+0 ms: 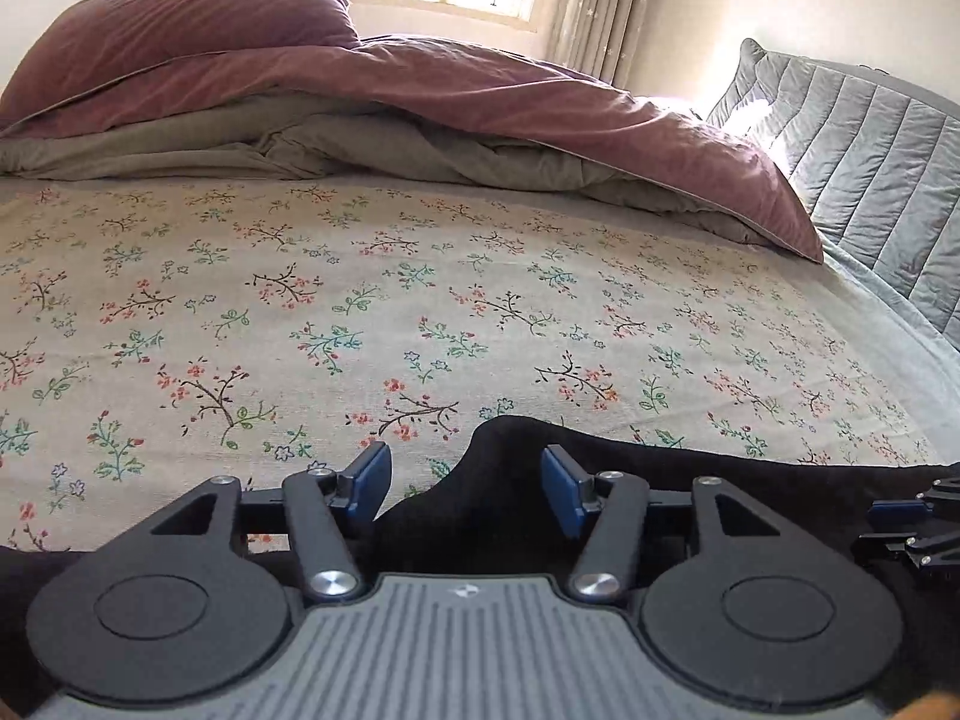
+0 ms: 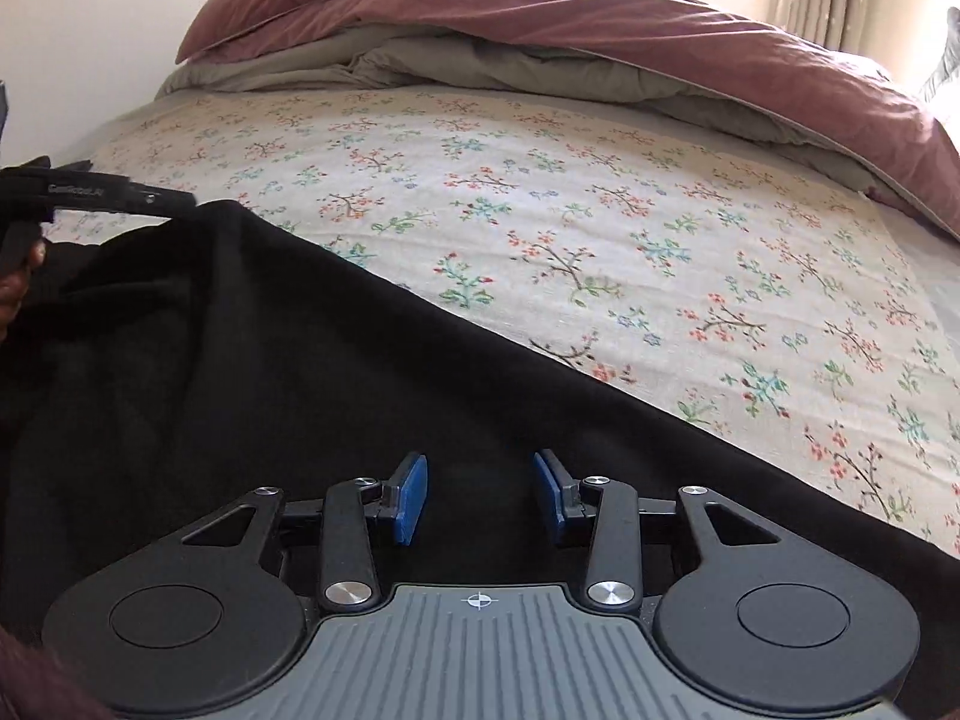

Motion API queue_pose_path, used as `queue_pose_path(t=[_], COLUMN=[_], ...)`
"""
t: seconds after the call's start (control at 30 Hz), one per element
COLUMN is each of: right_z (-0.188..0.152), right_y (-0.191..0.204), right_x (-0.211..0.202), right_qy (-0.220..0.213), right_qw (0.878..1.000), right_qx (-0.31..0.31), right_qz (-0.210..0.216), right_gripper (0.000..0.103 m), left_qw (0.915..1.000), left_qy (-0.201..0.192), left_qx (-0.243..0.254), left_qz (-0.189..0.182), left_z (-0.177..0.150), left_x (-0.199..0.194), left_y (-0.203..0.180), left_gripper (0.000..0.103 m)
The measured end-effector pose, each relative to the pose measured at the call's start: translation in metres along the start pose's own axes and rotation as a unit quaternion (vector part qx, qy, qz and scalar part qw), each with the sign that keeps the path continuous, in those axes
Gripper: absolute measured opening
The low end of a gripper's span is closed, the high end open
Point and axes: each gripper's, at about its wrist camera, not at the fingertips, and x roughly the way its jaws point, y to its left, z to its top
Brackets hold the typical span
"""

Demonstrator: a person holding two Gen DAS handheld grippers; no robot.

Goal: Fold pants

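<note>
I see the black pants [image 2: 252, 372] lying on the floral bedsheet [image 2: 600, 210] at my six o'clock. My left gripper [image 1: 465, 489] and right gripper [image 2: 480, 495] both stand spread, pinching nothing.

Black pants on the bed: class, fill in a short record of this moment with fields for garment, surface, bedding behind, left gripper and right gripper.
garment: black pants, spread along the near side of the bed
surface: floral sheet
bedding behind: mauve duvet bunched up, mauve pillow behind it
left gripper: open, over the edge of the pants, pads not pressing cloth
right gripper: open, above the pants, nothing gripped
</note>
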Motion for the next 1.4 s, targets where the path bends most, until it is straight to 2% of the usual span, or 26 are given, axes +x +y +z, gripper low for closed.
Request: queue_pose_path(t=[0.1,0.17,0.2,0.3,0.43,0.53,0.6,0.73,0.8,0.9,0.97,1.07,1.1,1.13,1.17,1.2,1.27,1.33,1.37,1.4], right_z=[-0.009,-0.012,-0.015,-0.022,-0.027,-0.039,-0.049,-0.069,-0.079,-0.088,-0.089,-0.091,-0.091,-0.091,-0.091,-0.091,-0.092,-0.093,-0.093,-0.093], right_y=[-0.049,-0.064,-0.066,-0.051,-0.005,0.029,0.048,0.074,0.080,0.084,0.083,0.080,0.079,0.079,0.079,0.079,0.079,0.077,0.075,0.070], right_x=[-0.007,-0.018,-0.028,-0.053,-0.069,-0.080,-0.084,-0.086,-0.084,-0.083,-0.085,-0.090,-0.091,-0.091,-0.092,-0.093,-0.093,-0.091,-0.090,-0.089], right_qy=[0.000,0.007,0.002,-0.016,-0.028,-0.035,-0.035,-0.027,-0.020,-0.011,-0.011,-0.008,-0.008,-0.007,-0.007,-0.006,-0.001,0.008,0.012,0.017], right_qw=[0.997,0.992,0.991,0.995,0.999,0.999,0.998,0.995,0.994,0.994,0.995,0.996,0.996,0.996,0.996,0.996,0.996,0.996,0.996,0.996], right_qx=[0.067,0.098,0.101,0.086,0.023,-0.023,-0.050,-0.092,-0.105,-0.109,-0.100,-0.086,-0.085,-0.085,-0.086,-0.087,-0.091,-0.094,-0.091,-0.082], right_qz=[-0.045,-0.081,-0.084,-0.056,-0.037,-0.011,0.005,0.009,0.003,-0.002,-0.001,0.000,-0.001,-0.002,-0.004,-0.006,-0.007,-0.011,-0.010,-0.006], right_gripper=[0.040,0.040,0.044,0.046,0.054,0.064,0.065,0.067,0.068,0.068,0.070,0.070,0.070,0.070,0.070,0.070,0.070,0.071,0.071,0.074], left_qw=[0.9991,0.9976,0.9968,0.9929,0.9838,0.9726,0.9641,0.9388,0.9266,0.9184,0.9198,0.9233,0.9232,0.9239,0.9241,0.9240,0.9200,0.9157,0.9156,0.9163], left_qy=[0.016,0.024,0.026,0.029,0.032,0.026,0.016,-0.003,-0.011,-0.020,-0.022,-0.019,-0.011,-0.003,0.004,0.004,-0.032,-0.054,-0.050,-0.028], left_qx=[0.000,-0.013,-0.022,-0.049,-0.101,-0.156,-0.195,-0.281,-0.323,-0.359,-0.365,-0.363,-0.361,-0.354,-0.345,-0.338,-0.341,-0.330,-0.324,-0.319], left_qz=[0.039,0.064,0.072,0.104,0.145,0.170,0.180,0.199,0.192,0.165,0.144,0.123,0.131,0.144,0.164,0.178,0.191,0.223,0.233,0.240], left_z=[-0.006,-0.011,-0.014,-0.025,-0.044,-0.065,-0.081,-0.113,-0.126,-0.137,-0.138,-0.137,-0.136,-0.134,-0.133,-0.133,-0.133,-0.129,-0.126,-0.125], left_x=[-0.018,-0.034,-0.042,-0.070,-0.108,-0.143,-0.166,-0.205,-0.216,-0.221,-0.216,-0.200,-0.194,-0.188,-0.183,-0.183,-0.197,-0.208,-0.208,-0.204], left_y=[0.006,0.014,0.018,0.031,0.051,0.075,0.093,0.131,0.145,0.157,0.158,0.157,0.157,0.156,0.154,0.153,0.148,0.146,0.148,0.151], left_gripper=[0.072,0.075,0.076,0.081,0.085,0.088,0.088,0.088,0.086,0.075,0.065,0.058,0.057,0.050,0.026,0.013,0.014,0.014,0.014,0.014])
